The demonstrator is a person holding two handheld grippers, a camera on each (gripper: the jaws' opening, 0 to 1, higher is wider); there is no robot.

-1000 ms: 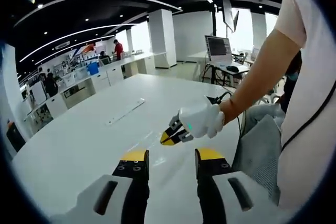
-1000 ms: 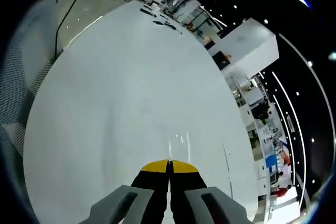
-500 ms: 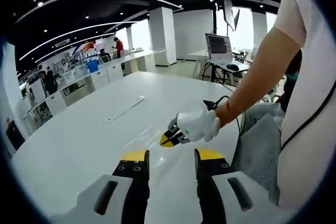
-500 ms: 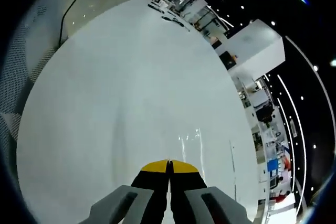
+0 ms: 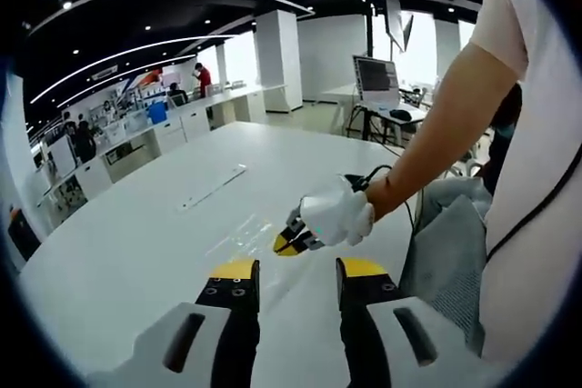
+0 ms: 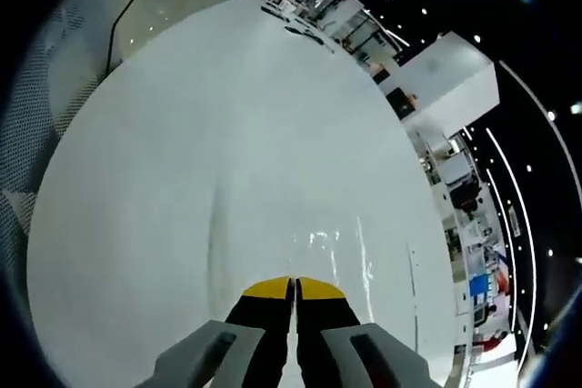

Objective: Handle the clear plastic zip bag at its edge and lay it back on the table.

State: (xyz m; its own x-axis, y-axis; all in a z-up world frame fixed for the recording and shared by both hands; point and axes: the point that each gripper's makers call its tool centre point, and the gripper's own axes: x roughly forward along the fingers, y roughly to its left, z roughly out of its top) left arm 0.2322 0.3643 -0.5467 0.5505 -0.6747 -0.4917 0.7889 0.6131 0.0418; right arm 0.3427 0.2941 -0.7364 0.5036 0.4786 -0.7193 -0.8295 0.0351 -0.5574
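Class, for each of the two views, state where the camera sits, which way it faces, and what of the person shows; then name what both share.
Left gripper view: rides the left gripper, facing across the white table; its jaws stand apart; the right gripper, a gloved hand and a bare arm show.
Right gripper view: rides the right gripper, tilted over the table; jaws together on the clear bag.
Shared: table, bag, right gripper.

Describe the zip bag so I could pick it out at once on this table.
On the big white table, look just ahead of the right hand-held gripper. The clear zip bag lies there, nearly invisible, betrayed only by glossy streaks, unlike the long white strip farther back.
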